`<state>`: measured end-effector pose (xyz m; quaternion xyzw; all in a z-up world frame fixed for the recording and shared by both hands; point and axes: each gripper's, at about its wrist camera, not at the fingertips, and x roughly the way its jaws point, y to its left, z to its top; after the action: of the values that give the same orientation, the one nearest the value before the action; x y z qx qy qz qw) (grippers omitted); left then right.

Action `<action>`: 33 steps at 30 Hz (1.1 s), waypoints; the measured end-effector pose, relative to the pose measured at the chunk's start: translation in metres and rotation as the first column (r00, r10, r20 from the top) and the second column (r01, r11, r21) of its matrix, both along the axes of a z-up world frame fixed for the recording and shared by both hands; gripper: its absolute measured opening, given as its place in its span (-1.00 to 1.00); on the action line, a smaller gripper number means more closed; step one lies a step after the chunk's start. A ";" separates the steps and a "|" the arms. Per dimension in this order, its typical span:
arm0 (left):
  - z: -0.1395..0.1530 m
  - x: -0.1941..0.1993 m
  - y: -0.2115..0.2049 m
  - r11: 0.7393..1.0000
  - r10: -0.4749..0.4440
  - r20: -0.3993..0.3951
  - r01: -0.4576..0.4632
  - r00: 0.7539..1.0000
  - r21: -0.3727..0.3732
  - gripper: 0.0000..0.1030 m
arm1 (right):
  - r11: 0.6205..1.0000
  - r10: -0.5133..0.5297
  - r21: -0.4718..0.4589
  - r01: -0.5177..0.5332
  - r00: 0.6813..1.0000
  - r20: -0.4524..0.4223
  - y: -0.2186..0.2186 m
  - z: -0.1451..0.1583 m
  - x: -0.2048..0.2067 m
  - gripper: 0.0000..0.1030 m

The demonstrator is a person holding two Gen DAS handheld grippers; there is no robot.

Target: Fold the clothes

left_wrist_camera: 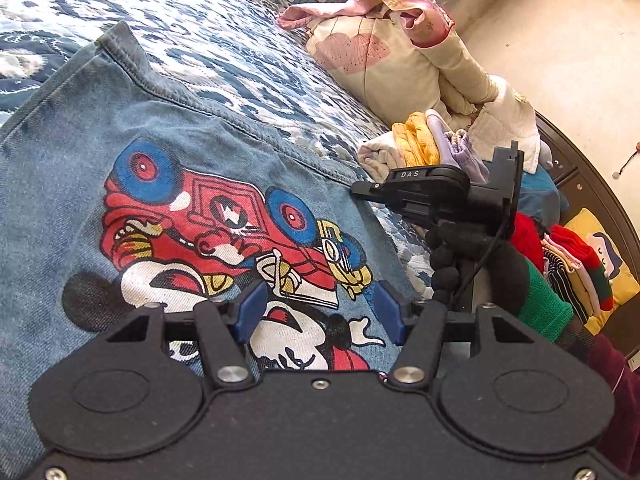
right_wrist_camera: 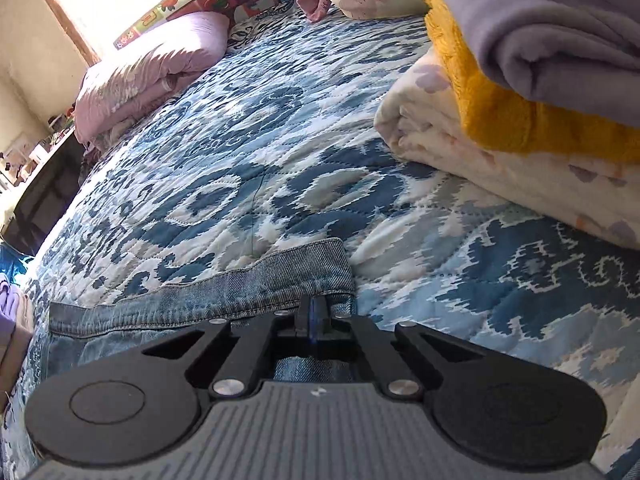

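I am holding my left gripper (left_wrist_camera: 320, 312) over the denim garment (left_wrist_camera: 120, 152) lying on the bed's blue-and-white quilt (right_wrist_camera: 260, 140), jaws spread above its cartoon print (left_wrist_camera: 224, 232). My right gripper (right_wrist_camera: 316, 320) is pinching the garment's hemmed corner, jaws pressed together, near the stack of folded clothes (right_wrist_camera: 520, 100) at right.

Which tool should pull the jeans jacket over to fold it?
Probably the right tool. Its jaws are already pinched shut on the hem corner of the blue denim jacket with the cartoon print. The left tool is open above the print, gripping nothing.
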<state>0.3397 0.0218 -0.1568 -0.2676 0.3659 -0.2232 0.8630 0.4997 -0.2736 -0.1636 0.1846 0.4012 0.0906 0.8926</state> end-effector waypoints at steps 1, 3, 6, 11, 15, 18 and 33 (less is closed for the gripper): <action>0.000 -0.001 0.001 1.000 0.003 0.001 -0.003 1.000 -0.001 0.13 | 1.000 0.000 0.005 0.000 0.999 0.041 0.001 0.006 -0.005 -1.00; -0.001 -0.001 0.002 1.000 0.008 -0.002 -0.008 1.000 0.005 0.14 | 1.000 -0.008 -0.013 0.009 0.997 0.071 0.002 0.008 -0.006 -0.95; -0.001 0.001 0.005 1.000 0.015 -0.005 -0.015 1.000 0.005 0.14 | 0.997 -0.053 -0.052 0.054 0.999 0.009 -0.005 -0.004 0.005 -0.82; 0.000 0.000 0.007 1.000 0.019 0.002 -0.019 1.000 0.005 0.14 | 0.991 -0.038 -0.124 0.047 0.996 0.078 -0.004 0.015 -0.012 -0.57; 0.002 -0.001 0.010 0.999 0.029 0.011 -0.029 1.000 0.013 0.14 | 0.989 0.015 -0.144 0.011 0.985 0.174 0.004 0.036 -0.047 -0.57; 0.018 -0.009 0.015 0.993 0.070 0.083 -0.077 0.994 0.087 0.14 | 0.995 0.064 -0.092 -0.048 0.983 0.171 0.016 0.039 -0.073 -0.57; -0.013 0.158 0.108 0.924 0.125 -0.039 -0.102 0.991 0.369 -0.40 | 0.988 0.065 -0.144 -0.046 0.990 0.126 0.028 0.008 -0.005 -0.61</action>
<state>0.4975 0.1302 -0.1698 -0.1297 0.4114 -0.0926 0.8974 0.4947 -0.2456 -0.1554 0.1036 0.3526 0.0987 0.9248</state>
